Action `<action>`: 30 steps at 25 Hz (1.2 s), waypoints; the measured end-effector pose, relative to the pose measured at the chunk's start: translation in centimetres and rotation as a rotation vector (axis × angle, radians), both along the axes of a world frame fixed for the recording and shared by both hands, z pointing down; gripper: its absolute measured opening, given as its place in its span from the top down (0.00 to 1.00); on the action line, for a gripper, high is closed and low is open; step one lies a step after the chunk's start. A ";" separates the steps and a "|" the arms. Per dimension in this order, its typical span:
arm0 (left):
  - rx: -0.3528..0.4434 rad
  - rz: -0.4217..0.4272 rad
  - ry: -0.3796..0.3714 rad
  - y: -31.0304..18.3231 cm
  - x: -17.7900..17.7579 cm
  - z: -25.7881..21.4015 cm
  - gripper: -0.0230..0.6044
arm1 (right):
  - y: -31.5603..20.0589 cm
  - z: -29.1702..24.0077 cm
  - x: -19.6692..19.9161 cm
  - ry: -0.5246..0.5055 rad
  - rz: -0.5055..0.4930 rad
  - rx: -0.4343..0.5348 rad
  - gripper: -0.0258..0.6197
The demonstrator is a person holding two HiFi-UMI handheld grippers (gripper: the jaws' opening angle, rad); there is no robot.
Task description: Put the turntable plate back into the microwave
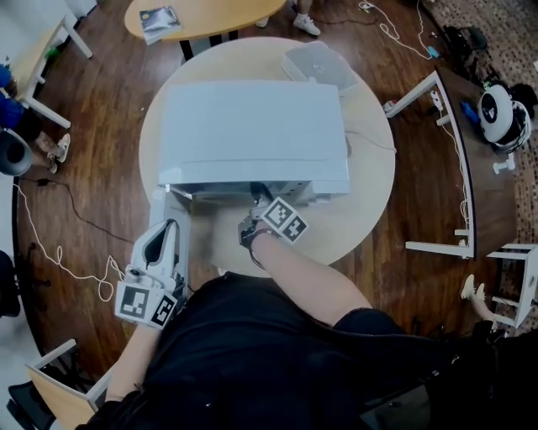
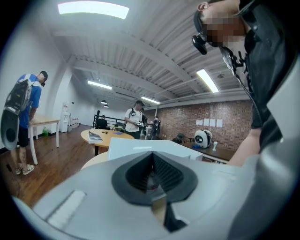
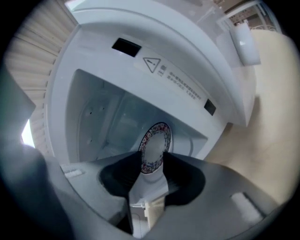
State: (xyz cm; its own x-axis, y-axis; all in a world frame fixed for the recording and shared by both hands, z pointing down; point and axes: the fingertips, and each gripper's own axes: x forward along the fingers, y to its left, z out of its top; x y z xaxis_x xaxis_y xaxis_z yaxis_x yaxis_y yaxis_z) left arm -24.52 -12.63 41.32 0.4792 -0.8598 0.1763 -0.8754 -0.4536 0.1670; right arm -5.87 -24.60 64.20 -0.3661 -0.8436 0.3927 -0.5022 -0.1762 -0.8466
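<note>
A white microwave point(image 1: 252, 134) stands on the round table point(image 1: 370, 185) with its door point(image 1: 180, 243) swung open towards me. My right gripper point(image 1: 257, 204) is at the mouth of the oven. In the right gripper view it point(image 3: 153, 158) is shut on the turntable plate point(image 3: 154, 140), a white plate with a patterned rim held on edge and tilted in front of the empty cavity point(image 3: 105, 124). My left gripper point(image 1: 166, 232) hangs just left of the open door. Its jaws point(image 2: 152, 171) look shut, with nothing clearly between them.
A pale lid-like object point(image 1: 318, 65) lies on the table behind the microwave. A second wooden table point(image 1: 202, 13) with a booklet point(image 1: 160, 21) stands further back. White frames point(image 1: 450, 159) stand at the right. People point(image 2: 135, 119) stand across the room.
</note>
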 end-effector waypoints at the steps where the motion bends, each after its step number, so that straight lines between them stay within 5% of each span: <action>1: -0.001 0.008 0.005 -0.1 0.3 0.1 0.96 | 0.4 -0.3 -0.1 0.006 -0.016 0.006 0.74; 5: -0.003 0.036 0.021 -0.7 1.5 0.4 0.96 | 1.6 -1.7 0.0 0.048 -0.098 0.040 0.74; 12: -0.017 0.083 0.040 -1.7 4.2 1.3 0.96 | 5.3 -6.0 1.3 0.284 -0.389 0.205 0.82; 18: 0.000 0.069 0.028 -2.4 5.0 1.9 0.96 | 5.9 -9.0 6.5 0.539 -0.455 0.299 0.92; 23: -0.018 0.057 0.020 -2.4 5.5 3.5 0.96 | 7.2 -12.8 8.7 0.712 -0.493 0.466 0.96; 30: -0.055 0.118 -0.012 -1.7 7.8 5.8 0.96 | 9.8 -11.3 10.0 0.706 -0.416 0.451 0.96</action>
